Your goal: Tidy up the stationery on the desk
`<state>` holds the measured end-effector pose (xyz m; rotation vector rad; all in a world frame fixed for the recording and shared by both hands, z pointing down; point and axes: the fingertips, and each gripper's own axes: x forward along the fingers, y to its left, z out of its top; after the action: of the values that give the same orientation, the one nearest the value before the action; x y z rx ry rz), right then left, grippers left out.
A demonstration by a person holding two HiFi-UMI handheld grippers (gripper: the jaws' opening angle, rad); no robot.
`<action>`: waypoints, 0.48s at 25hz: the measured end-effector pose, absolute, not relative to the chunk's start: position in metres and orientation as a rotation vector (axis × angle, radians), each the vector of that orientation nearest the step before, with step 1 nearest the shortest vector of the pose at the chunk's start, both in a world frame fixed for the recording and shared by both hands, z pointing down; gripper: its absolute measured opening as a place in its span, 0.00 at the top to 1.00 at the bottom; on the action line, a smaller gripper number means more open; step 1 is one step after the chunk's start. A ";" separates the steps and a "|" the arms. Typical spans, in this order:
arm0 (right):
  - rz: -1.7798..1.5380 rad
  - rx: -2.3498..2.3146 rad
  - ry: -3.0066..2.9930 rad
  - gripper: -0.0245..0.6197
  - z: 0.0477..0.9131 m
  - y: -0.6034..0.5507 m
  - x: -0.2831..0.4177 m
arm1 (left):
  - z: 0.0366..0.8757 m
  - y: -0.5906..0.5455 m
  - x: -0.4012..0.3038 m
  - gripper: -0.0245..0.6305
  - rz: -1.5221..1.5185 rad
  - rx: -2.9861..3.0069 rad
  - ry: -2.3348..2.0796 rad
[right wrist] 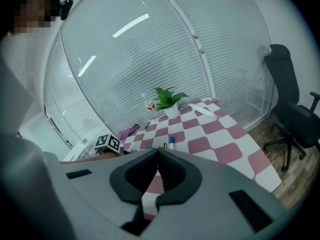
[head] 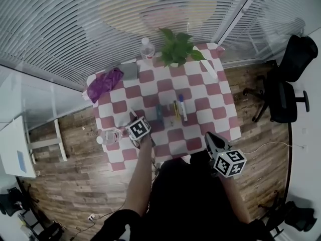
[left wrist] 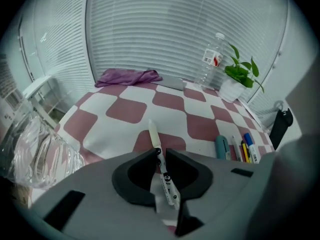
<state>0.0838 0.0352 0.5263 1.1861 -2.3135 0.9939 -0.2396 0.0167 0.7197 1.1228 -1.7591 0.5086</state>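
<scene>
Checkered desk (left wrist: 125,109) lay under both grippers. Risk, as I judged it: white pen (left wrist: 152,133) was pinched mid-barrel & tilted, so it might pivot or slip en route to the pen row (left wrist: 222,146), or knock that row askew on landing. Right gripper (right wrist: 156,151), nearer the person than the row, had jaws together w/ nothing between. Left gripper (left wrist: 160,153), left of the row, was clamped on the pen.

square table (head: 200,102) under a red-and-white checked cloth. far edge: crumpled purple cloth (head: 104,83), flat grey pad (head: 130,71) just beside it, clear plastic water bottle (head: 147,49), leafy green potted plant (head: 176,48). mid-table, side by side: teal marker (head: 159,112), yellow pen (head: 176,109), blue-capped white marker (head: 182,107).
</scene>
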 end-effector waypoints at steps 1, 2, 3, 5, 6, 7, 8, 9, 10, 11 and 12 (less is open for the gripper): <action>0.995 1.184 -2.316 0.93 0.526 0.035 0.083 | 0.720 0.016 -0.239 0.84 0.521 1.147 -1.750; 0.996 1.184 -2.317 0.93 0.527 0.035 0.082 | 0.720 0.015 -0.238 0.84 0.531 1.170 -1.742; 0.996 1.186 -2.317 0.93 0.527 0.036 0.082 | 0.720 0.015 -0.236 0.84 0.542 1.191 -1.732; 0.998 1.192 -2.316 0.93 0.527 0.036 0.082 | 0.720 0.014 -0.233 0.86 0.577 1.231 -1.714; 0.999 1.196 -2.316 0.93 0.527 0.036 0.083 | 0.720 0.015 -0.231 0.86 0.599 1.248 -1.704; 0.999 1.201 -2.315 0.93 0.527 0.036 0.083 | 0.720 0.015 -0.228 0.86 0.619 1.260 -1.693; 1.000 1.205 -2.315 0.93 0.527 0.037 0.084 | 0.720 0.015 -0.224 0.86 0.626 1.274 -1.680; 1.000 1.208 -2.315 0.93 0.527 0.037 0.084 | 0.719 0.013 -0.219 0.86 0.619 1.294 -1.666; 0.999 1.211 -2.315 0.93 0.526 0.038 0.084 | 0.719 0.010 -0.213 0.86 0.612 1.314 -1.652; 0.999 1.214 -2.315 0.93 0.526 0.038 0.084 | 0.719 0.008 -0.207 0.86 0.617 1.331 -1.643; 0.998 1.216 -2.315 0.93 0.526 0.038 0.084 | 0.718 0.007 -0.203 0.86 0.638 1.341 -1.638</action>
<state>0.0840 0.0381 0.5256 1.2164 -2.3150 0.9983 -0.2031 0.0075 0.7183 1.3414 -1.6375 0.6379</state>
